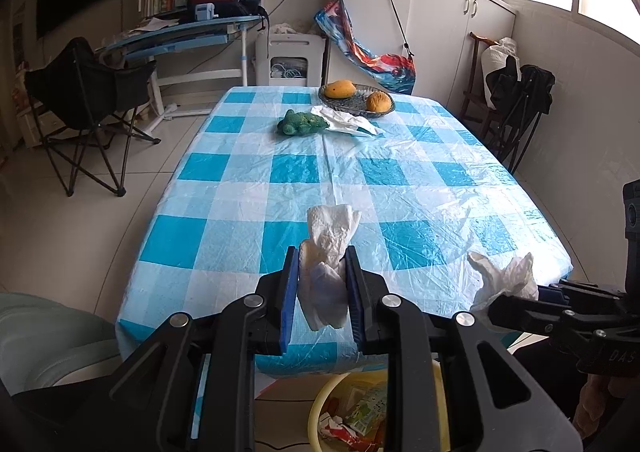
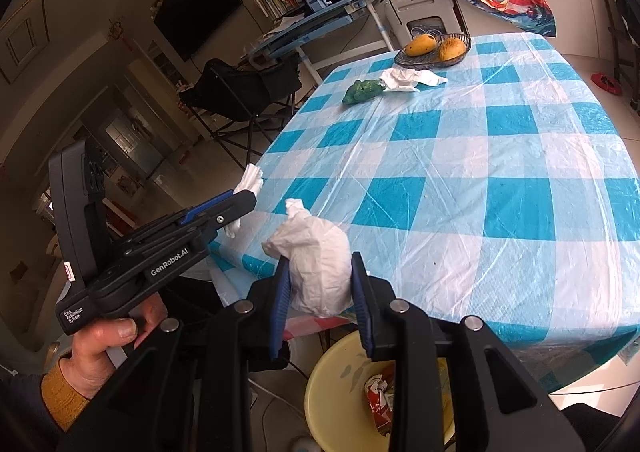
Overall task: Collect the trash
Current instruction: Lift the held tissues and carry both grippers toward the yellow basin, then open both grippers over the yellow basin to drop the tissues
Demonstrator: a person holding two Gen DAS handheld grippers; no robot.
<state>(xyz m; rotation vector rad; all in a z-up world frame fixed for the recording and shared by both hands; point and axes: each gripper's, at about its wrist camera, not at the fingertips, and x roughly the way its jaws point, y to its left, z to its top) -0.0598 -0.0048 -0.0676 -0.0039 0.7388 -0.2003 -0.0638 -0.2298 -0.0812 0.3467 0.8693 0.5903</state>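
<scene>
— What's nearest, below the grippers?

— A pale yellow round plastic basin (image 2: 340,384) on the floor by the table's near edge, with red-and-white and green wrappers inside.

— And the grippers?

— The left gripper (image 1: 322,284) is clamped on a crumpled white paper tissue (image 1: 328,252), its blue pads pressing both sides. The right gripper (image 2: 320,288) has a bigger white tissue wad (image 2: 316,256) between its pads, jaws easing apart yet touching it. Both hang over the near edge of the blue-and-white checked plastic tablecloth (image 2: 500,172).

— Further off?

— A green frog-shaped figure (image 1: 303,123), a third flattened white tissue (image 1: 346,120) touching it, then a dark woven shallow basket (image 1: 344,102) with two yellow-orange mangoes (image 1: 339,89) at the far end.
</scene>
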